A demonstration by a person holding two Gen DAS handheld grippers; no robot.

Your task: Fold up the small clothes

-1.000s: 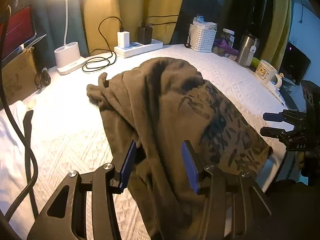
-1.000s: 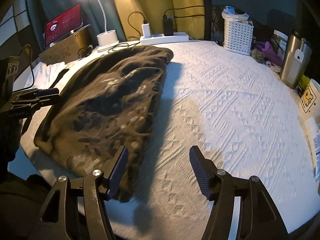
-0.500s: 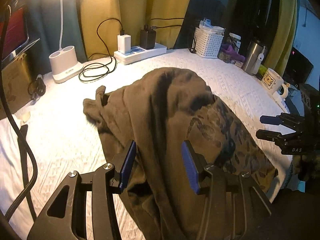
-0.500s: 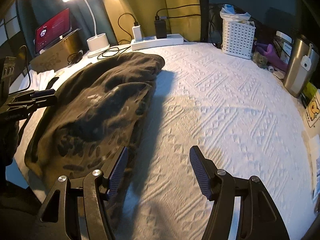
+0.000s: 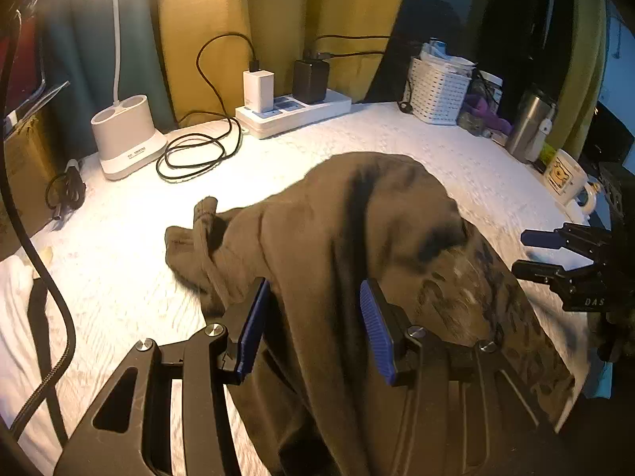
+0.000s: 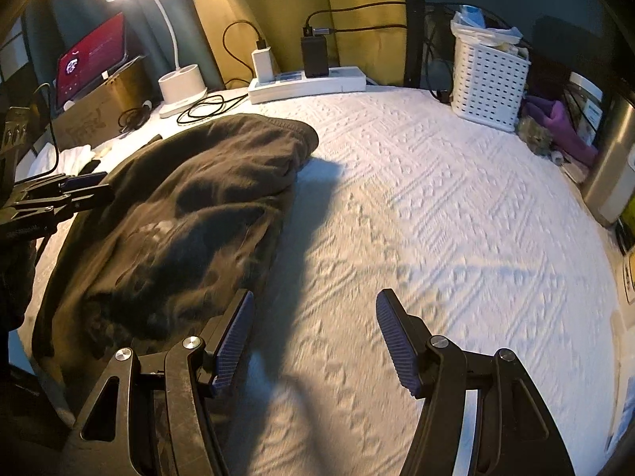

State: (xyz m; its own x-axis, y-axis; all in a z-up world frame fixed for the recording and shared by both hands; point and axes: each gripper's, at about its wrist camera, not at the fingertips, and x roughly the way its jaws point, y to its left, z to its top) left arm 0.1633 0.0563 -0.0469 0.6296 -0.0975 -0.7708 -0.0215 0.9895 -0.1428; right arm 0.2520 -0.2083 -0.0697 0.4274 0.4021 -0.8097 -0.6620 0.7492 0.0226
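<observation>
The left gripper (image 5: pixel 313 329) is staying spread, the brown garment (image 5: pixel 357 238) draping between its fingers, unpinched. The right gripper (image 6: pixel 313 337) is hovering spread, garment beside its left finger. The cloth has slid farther away; folding is barely starting.

One brown garment (image 5: pixel 357 230); two grippers, left (image 5: pixel 313 325) and right (image 6: pixel 313 341); one desk lamp (image 5: pixel 125 135); one power strip (image 5: pixel 293 113) carrying two chargers, white (image 5: pixel 258 91) and black (image 5: pixel 311 79); one white basket (image 6: pixel 490 79); one steel tumbler (image 5: pixel 530 125); one mug (image 5: pixel 565 176); one tablet (image 6: pixel 91 59)
</observation>
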